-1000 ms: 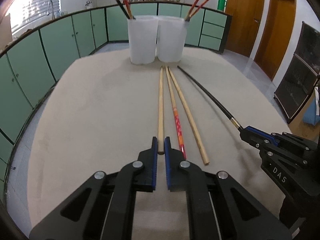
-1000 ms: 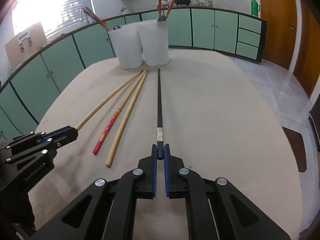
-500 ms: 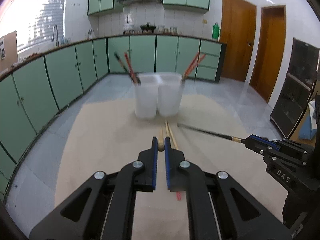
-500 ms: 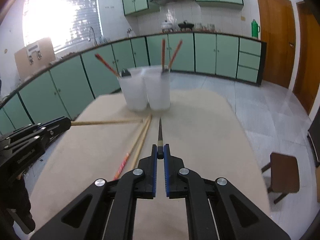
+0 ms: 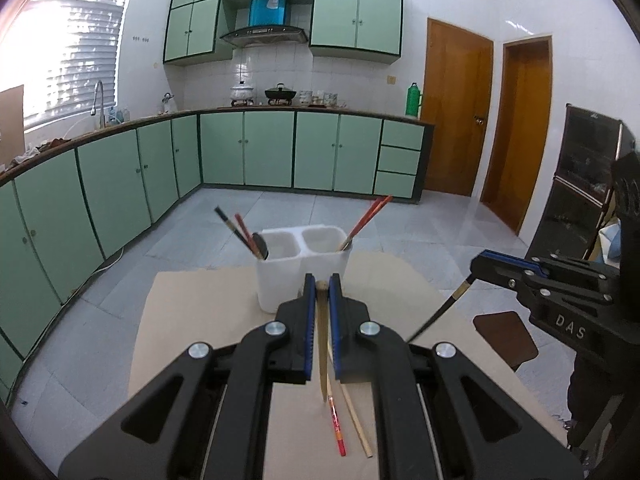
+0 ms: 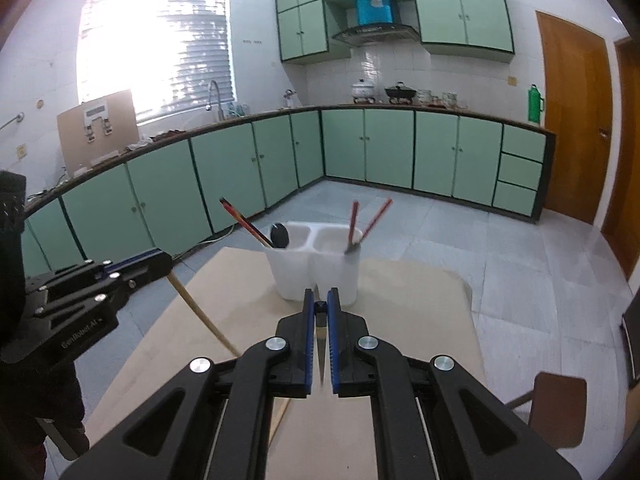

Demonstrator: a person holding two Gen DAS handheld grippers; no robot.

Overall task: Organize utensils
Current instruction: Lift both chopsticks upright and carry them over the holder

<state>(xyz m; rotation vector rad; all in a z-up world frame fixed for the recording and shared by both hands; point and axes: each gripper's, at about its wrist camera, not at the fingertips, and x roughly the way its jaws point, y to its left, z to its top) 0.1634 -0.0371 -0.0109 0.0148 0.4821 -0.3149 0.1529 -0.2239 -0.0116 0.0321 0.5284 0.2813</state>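
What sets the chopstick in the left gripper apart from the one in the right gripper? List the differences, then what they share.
Colour: the wooden chopstick is plain tan; the black chopstick is dark with a gold band near its held end.
Holder: the left gripper pinches the wooden one; the right gripper pinches the black one.
Shared: both are clamped at one end, hang slanting down, and are lifted clear of the table, short of the white holder.
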